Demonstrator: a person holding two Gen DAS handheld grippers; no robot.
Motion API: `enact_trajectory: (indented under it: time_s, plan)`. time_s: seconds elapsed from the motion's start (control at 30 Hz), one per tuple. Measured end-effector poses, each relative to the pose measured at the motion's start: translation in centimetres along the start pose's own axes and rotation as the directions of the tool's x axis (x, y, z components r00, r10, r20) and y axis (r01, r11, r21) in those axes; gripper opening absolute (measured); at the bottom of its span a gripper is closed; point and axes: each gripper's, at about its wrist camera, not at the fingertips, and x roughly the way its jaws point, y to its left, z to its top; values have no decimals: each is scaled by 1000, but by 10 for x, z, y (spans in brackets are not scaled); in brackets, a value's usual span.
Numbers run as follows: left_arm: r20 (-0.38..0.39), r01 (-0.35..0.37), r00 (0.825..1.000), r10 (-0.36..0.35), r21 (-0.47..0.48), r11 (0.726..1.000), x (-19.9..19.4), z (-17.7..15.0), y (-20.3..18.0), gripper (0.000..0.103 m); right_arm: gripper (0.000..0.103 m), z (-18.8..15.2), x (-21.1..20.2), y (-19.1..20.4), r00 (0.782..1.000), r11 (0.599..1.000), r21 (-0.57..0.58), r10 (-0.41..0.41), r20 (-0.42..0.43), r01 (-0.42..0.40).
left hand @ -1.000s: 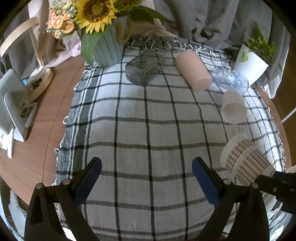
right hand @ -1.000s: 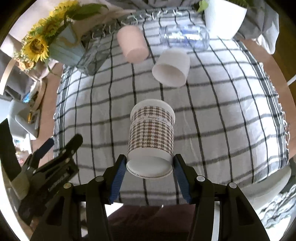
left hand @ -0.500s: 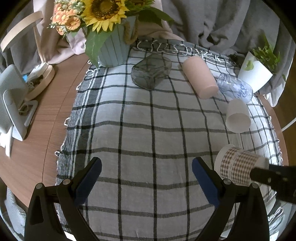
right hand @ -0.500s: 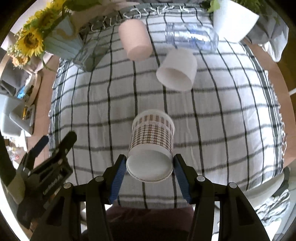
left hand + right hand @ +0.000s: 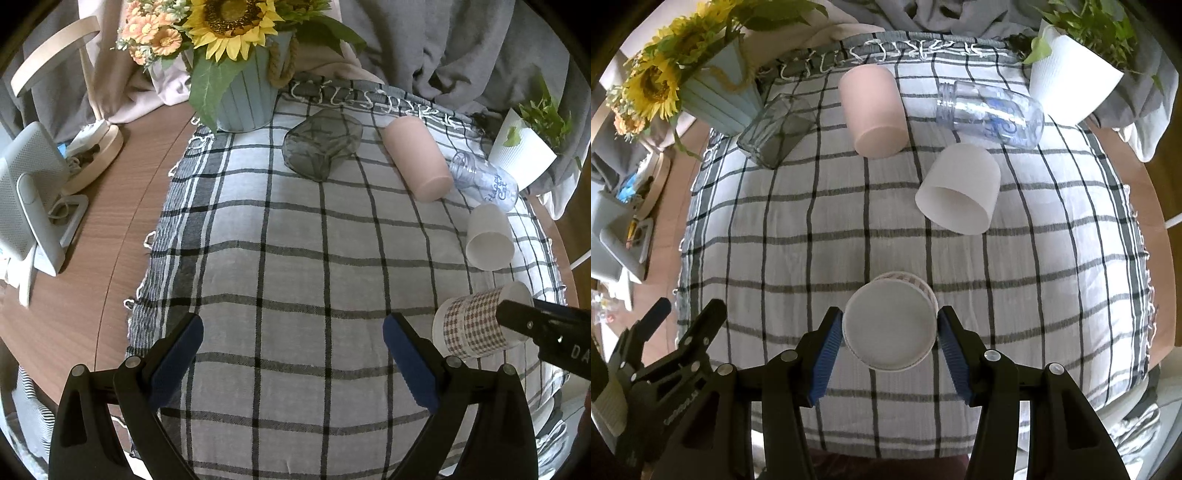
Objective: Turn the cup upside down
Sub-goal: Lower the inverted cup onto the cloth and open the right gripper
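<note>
The paper cup (image 5: 890,326) is white with a brown houndstooth band around its side. It is held off the surface near the front right corner, gripped at its base end between the right tongs (image 5: 889,332), its flat white bottom facing the right wrist camera and its mouth pointing away.

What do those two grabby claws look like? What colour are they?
Both are black, shaped like big clamps. The left gripper has two long black fingers with dark blue pads inside, and round silver bolts. The right gripper looks the same; its blue pads are ribbed. In the left view, white letters show on the right gripper's side, too cut off to read. No cables or sleeves show.
</note>
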Motion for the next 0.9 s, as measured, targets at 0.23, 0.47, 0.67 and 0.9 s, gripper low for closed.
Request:
enact_trajectory:
  time_s: [0.23,0.47,0.67,0.9]
  plan:
    - [9,-25,1000,25,-2,1000,-5,-2,0,99,53,2,3,0,1000,1000,0,3,21,-3]
    - [40,-51,998,50,20,999,-18,-3,-4,99,62,-3,0,4,999,1000,-23,-7,53,8]
    - [75,-66,995,65,22,998,-35,-5,-2,100,79,-18,-22,1,990,1000,-6,3,138,-2]
    - [133,-68,989,62,42,997,-65,-5,-12,103,80,-40,-61,-10,971,999,35,4,241,-13]
